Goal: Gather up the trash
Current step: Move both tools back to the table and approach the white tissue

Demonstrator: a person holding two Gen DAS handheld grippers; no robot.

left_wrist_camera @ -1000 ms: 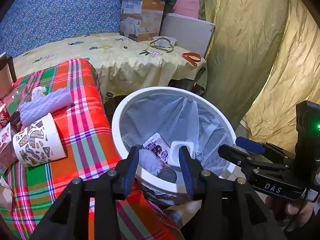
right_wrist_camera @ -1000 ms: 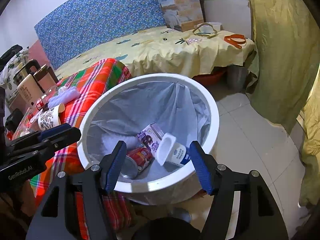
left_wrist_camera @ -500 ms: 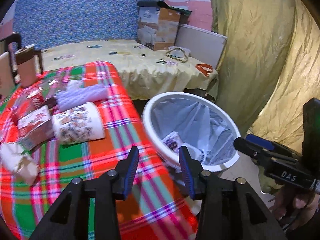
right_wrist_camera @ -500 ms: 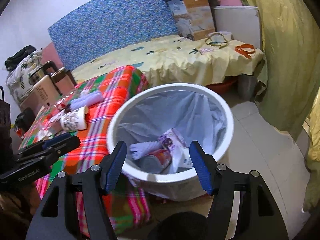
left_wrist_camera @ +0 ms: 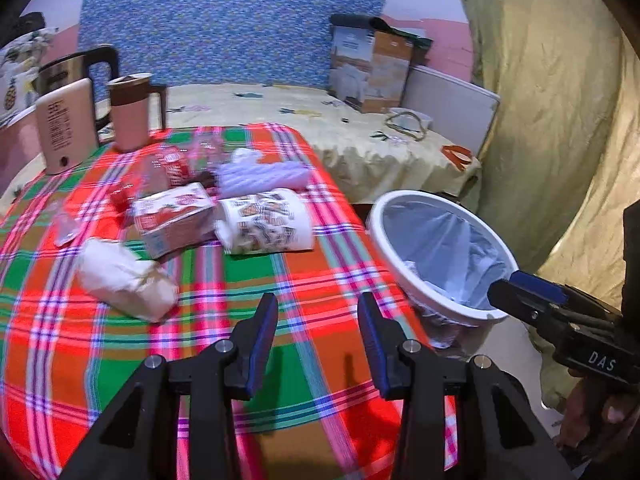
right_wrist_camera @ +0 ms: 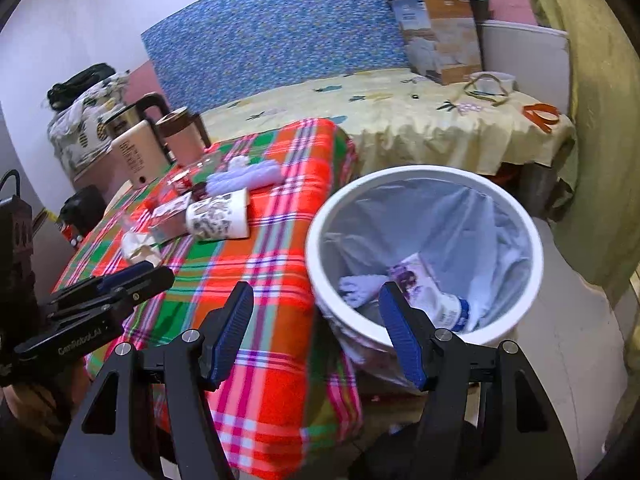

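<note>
A white bin (left_wrist_camera: pixel 416 288) with a grey liner stands on the floor beside the plaid table (left_wrist_camera: pixel 200 320); it also shows in the right wrist view (right_wrist_camera: pixel 532 276), holding a small carton and other trash. On the table lie a patterned paper cup (left_wrist_camera: pixel 266 222), a red carton (left_wrist_camera: pixel 172 218), a crumpled white paper wad (left_wrist_camera: pixel 124 280) and a purple foam piece (left_wrist_camera: pixel 264 176). My left gripper (left_wrist_camera: pixel 316 320) is open and empty above the table's near part. My right gripper (right_wrist_camera: pixel 316 312) is open and empty, near the bin's rim.
A kettle (left_wrist_camera: pixel 76 80), a tan box (left_wrist_camera: pixel 66 126) and a brown mug (left_wrist_camera: pixel 130 112) stand at the table's far left. A bed with a yellow sheet (left_wrist_camera: pixel 340 136) and a cardboard box (left_wrist_camera: pixel 368 64) lies behind. A yellow curtain (left_wrist_camera: pixel 560 120) hangs at right.
Both grippers have drawn back from over the bin and swung left. The left gripper now looks over the plaid table and its trash. Both stay open.
</note>
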